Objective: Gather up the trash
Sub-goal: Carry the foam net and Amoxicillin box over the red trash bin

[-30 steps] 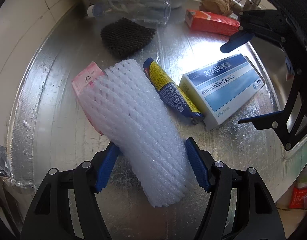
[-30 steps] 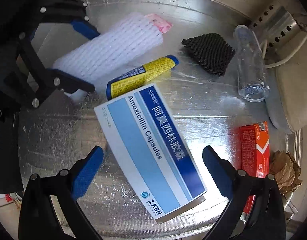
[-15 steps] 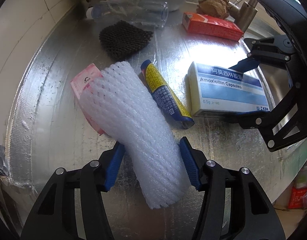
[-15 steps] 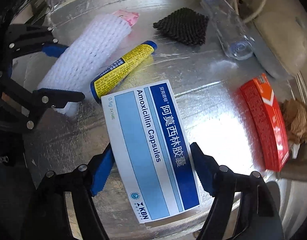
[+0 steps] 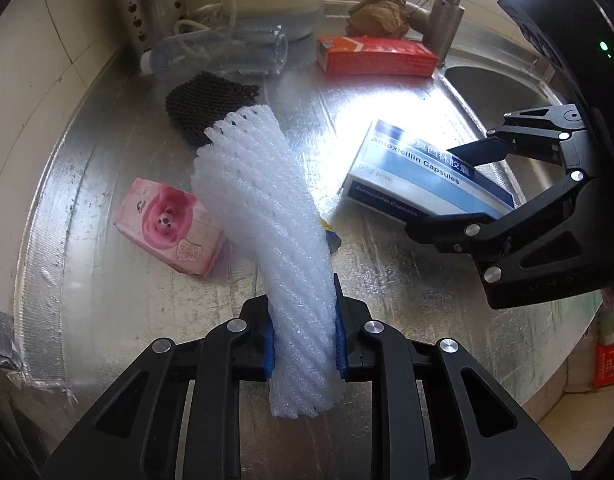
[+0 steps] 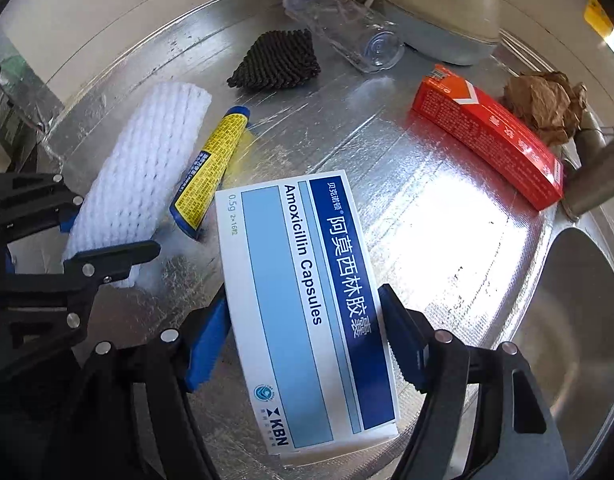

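Pads of the left gripper (image 5: 303,340), bottom centre of the left wrist view, are clamped on the near end of the white foam net sleeve (image 5: 267,216); the sleeve is visibly pinched narrow between them and rises tilted toward the upper middle of the frame, its far end off the metal counter (image 5: 107,300). Judgement: very light, soft, springy; holds by compression only and could squirm out if the clamp eases, so a bite nearer mid-length would be steadier. Right gripper (image 6: 303,344), bottom centre of the right wrist view, grips the Amoxicillin box (image 6: 307,300) across its short width near the lower end, blue pads against both long edges. Judgement: thin card, light, stiff along its length but crushable on the faces; edge grip suits it. Left on the counter: yellow tube (image 6: 213,172) just beside the sleeve, pink tissue pack (image 5: 169,226) at centre left, black mesh pad (image 6: 277,60), clear bottle (image 6: 343,26), red box (image 6: 487,132), crumpled brown paper (image 6: 547,100) at upper right. Sink basin (image 6: 567,320) at right edge.
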`<state>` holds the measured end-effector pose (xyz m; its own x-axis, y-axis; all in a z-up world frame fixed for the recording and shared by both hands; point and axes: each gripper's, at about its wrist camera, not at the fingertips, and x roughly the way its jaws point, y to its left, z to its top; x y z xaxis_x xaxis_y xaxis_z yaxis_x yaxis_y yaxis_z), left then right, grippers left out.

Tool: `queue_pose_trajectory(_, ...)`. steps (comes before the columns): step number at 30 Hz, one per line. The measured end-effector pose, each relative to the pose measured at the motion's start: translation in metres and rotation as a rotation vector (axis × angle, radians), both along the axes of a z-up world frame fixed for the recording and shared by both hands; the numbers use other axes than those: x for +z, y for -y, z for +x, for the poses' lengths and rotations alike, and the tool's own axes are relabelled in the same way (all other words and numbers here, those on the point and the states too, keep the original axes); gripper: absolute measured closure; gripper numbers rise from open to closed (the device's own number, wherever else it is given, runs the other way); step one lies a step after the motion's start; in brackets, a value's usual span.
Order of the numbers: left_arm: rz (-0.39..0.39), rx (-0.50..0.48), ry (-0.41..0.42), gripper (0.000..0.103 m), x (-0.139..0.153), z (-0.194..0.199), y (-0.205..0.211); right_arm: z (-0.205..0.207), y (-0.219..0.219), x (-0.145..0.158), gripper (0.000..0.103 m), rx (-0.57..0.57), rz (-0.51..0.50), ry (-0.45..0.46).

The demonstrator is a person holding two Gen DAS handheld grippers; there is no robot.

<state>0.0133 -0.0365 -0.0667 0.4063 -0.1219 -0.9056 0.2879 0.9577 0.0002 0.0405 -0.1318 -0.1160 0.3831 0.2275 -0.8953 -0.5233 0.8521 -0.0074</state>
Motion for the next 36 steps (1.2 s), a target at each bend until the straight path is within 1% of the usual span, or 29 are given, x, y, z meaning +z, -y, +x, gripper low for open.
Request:
queue_pose_trajectory(3,0.008,-0.015,0.02,0.082,0.003,-0.005,0.001,0.0,0.015,0.013,0.033,-0.066,0.058,0.0)
queue_pose_trajectory(8,0.002,-0.034,0.057,0.082,0.011,-0.015,-0.004,-0.014,0.029,0.024,0.033,-0.173,0.17,0.021)
queue_pose_trajectory(11,0.005,-0.042,0.076,0.082,0.017,-0.021,-0.008,-0.024,0.027,0.029,0.033,-0.237,0.222,0.037)
queue_pose_trajectory(14,0.0,-0.045,0.094,0.082,0.028,-0.026,-0.012,-0.042,0.029,0.044,0.033,-0.311,0.255,0.071)
queue_pose_trajectory(18,-0.009,-0.052,0.129,0.082,0.045,-0.033,-0.018,-0.056,0.025,0.066,0.033,-0.394,0.263,0.135)
queue_pose_trajectory(22,-0.017,-0.072,0.15,0.082,0.058,-0.045,-0.023,-0.075,0.015,0.078,0.033,-0.43,0.278,0.181)
queue_pose_trajectory(28,-0.018,-0.111,0.161,0.082,0.068,-0.07,-0.029,-0.113,0.005,0.084,0.033,-0.449,0.288,0.203)
queue_pose_trajectory(32,-0.022,-0.14,0.156,0.082,0.071,-0.09,-0.037,-0.137,-0.001,0.079,0.033,-0.447,0.289,0.192)
queue_pose_trajectory(36,-0.028,-0.2,0.147,0.082,0.07,-0.113,-0.049,-0.169,-0.007,0.071,0.033,-0.44,0.295,0.167)
